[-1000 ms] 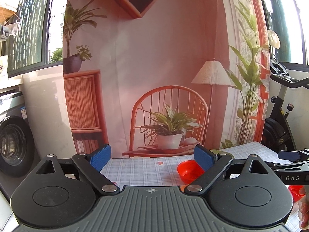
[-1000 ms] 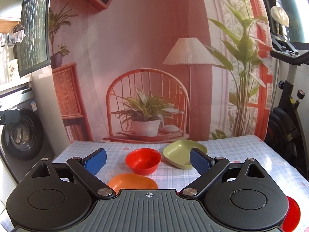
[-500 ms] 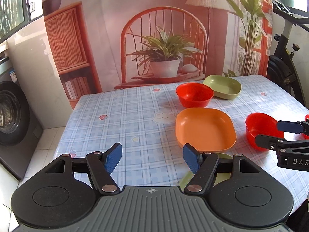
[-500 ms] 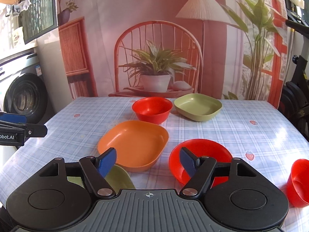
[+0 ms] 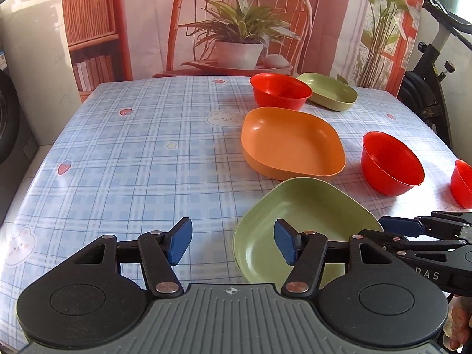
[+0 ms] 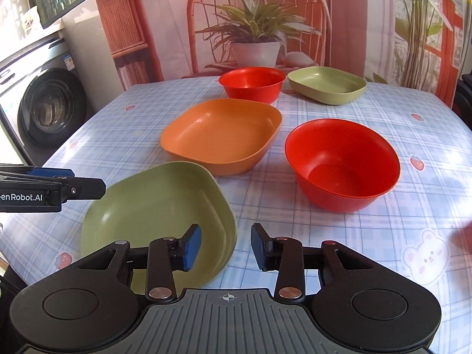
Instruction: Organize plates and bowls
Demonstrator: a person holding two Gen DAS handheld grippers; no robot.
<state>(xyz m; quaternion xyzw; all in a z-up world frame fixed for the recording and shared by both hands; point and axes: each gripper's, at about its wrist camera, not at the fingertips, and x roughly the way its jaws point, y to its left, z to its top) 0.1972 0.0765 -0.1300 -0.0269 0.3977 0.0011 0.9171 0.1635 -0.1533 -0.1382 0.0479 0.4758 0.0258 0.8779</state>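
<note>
Right wrist view now looks down on the near green plate (image 6: 156,215) at lower left, its rim between the closing, not yet touching right gripper (image 6: 225,246); the left gripper (image 5: 233,240), also closing and empty, straddles its other edge, so a pickup seems near.

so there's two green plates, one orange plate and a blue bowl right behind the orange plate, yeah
Not quite: the bowl right behind the orange plate is red, not blue, as the right wrist view shows. The rest holds: two green plates, one near and one at the far edge, and one orange plate.
</note>
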